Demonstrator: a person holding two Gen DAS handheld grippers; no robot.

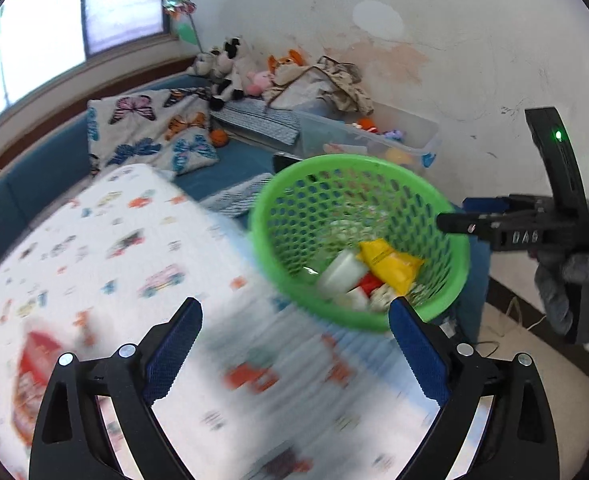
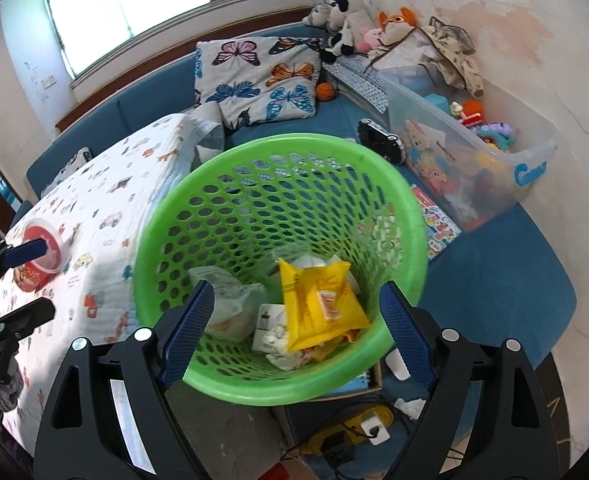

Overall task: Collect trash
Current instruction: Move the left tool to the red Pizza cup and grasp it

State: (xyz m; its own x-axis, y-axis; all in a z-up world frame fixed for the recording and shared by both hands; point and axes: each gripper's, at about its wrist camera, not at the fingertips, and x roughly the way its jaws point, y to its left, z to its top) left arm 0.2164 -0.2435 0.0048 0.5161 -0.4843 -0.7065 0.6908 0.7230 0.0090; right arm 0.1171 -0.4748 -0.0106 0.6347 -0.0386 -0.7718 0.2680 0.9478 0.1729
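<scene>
A green mesh basket [image 2: 222, 216] holds trash: a yellow wrapper [image 2: 318, 300], white crumpled paper [image 2: 230, 300] and other scraps. My right gripper [image 2: 294, 328] is open, its fingers on either side of the basket's near rim. In the left wrist view the basket [image 1: 294, 216] stands at the quilt's edge, with my right gripper [image 1: 466, 220] beside its right rim. My left gripper [image 1: 294, 348] is open and empty above the printed quilt [image 1: 114, 248]. A red cup [image 2: 38, 256] lies on the quilt, close by my left gripper [image 2: 26, 276].
A clear toy bin [image 2: 474, 152], butterfly pillow [image 2: 254, 76], plush toys [image 2: 350, 12] and a small orange ball [image 2: 326, 91] sit on the blue couch [image 2: 494, 280]. A black camera [image 2: 380, 142] lies behind the basket. A power strip and cables [image 2: 354, 432] lie on the floor below.
</scene>
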